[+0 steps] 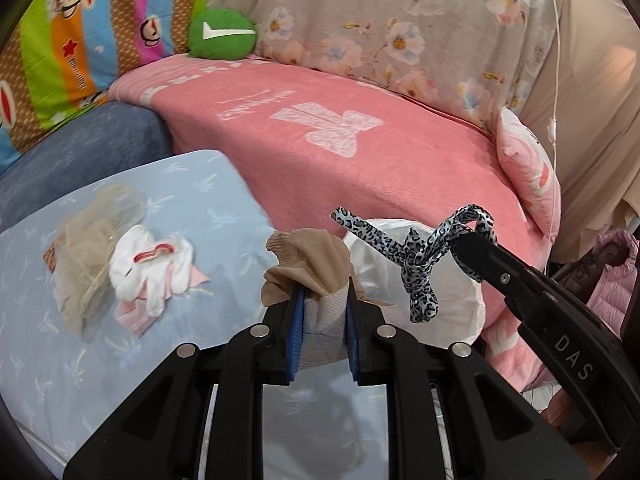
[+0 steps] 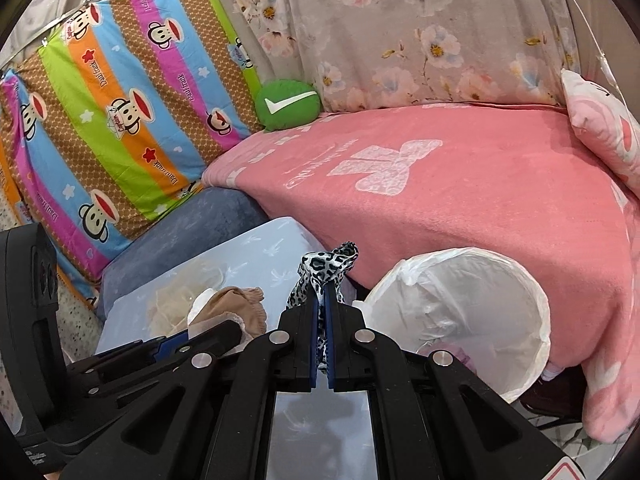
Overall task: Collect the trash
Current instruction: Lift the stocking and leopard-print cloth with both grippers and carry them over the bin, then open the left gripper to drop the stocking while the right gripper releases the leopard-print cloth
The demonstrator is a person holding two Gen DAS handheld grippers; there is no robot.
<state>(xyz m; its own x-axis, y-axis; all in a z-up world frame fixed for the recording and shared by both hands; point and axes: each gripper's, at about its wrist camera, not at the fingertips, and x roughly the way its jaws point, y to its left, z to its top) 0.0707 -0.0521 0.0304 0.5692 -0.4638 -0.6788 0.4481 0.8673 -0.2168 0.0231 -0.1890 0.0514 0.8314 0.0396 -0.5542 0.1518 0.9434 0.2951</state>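
Left wrist view: pink blanket point(image 1: 360, 168) behind a pale blue desk point(image 1: 48, 360); left claw point(image 1: 322, 300) clamped on a beige stocking point(image 1: 308, 260) off the desk's far right edge, white-lined bin point(image 1: 440, 304) just beyond. Right wrist view: right claw point(image 2: 323, 312) clamped on a leopard-print strip point(image 2: 320, 272), between the desk's point(image 2: 264, 248) far corner and the bin point(image 2: 480, 300).

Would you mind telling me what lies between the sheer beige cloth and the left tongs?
A white-and-pink cloth, lying beside the beige cloth; the left wrist view shows it.
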